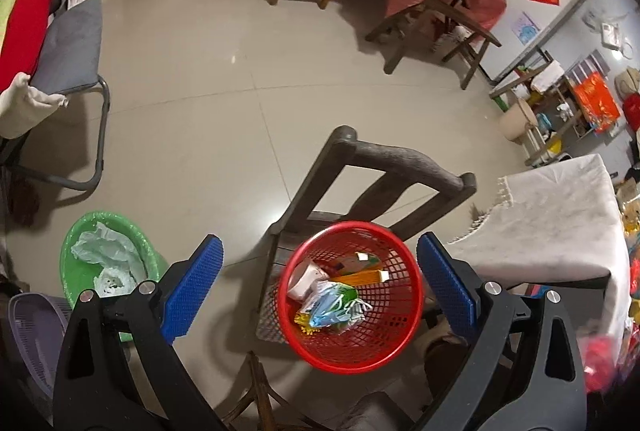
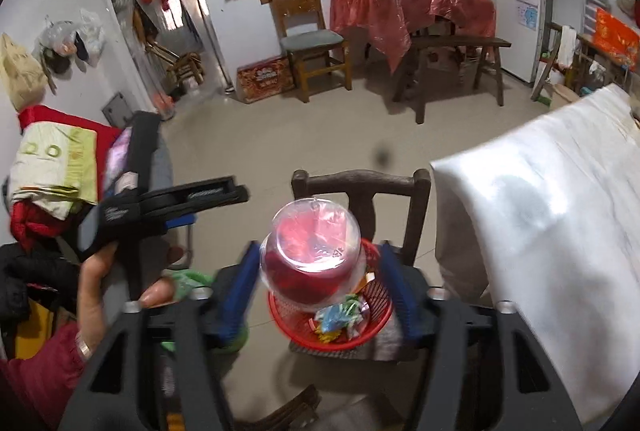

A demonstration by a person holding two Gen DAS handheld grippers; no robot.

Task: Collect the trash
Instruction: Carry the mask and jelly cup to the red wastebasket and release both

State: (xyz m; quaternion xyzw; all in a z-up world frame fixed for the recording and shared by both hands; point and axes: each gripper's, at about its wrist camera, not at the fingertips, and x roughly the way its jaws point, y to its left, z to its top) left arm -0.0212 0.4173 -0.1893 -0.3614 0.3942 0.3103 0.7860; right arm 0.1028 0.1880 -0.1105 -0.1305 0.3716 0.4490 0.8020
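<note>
Right gripper [image 2: 316,287]: fingers clamp a clear cup [image 2: 311,251] above the red basket [image 2: 332,331]. Off-centre release: cup misses, lands on chair [image 2: 360,187]. Left gripper [image 1: 320,279]: fingers spread, empty.

around me: pale tiled floor [image 1: 224,79], white walls [image 2: 32,19], a red-draped table [image 2: 408,7], a dark wooden bench [image 2: 456,45], and a light wooden chair [image 2: 312,39].

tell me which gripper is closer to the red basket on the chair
Right, as far as the views show. The right gripper hangs just above the red basket, a clear plastic container between its fingers. The left gripper is open, higher above it.
</note>
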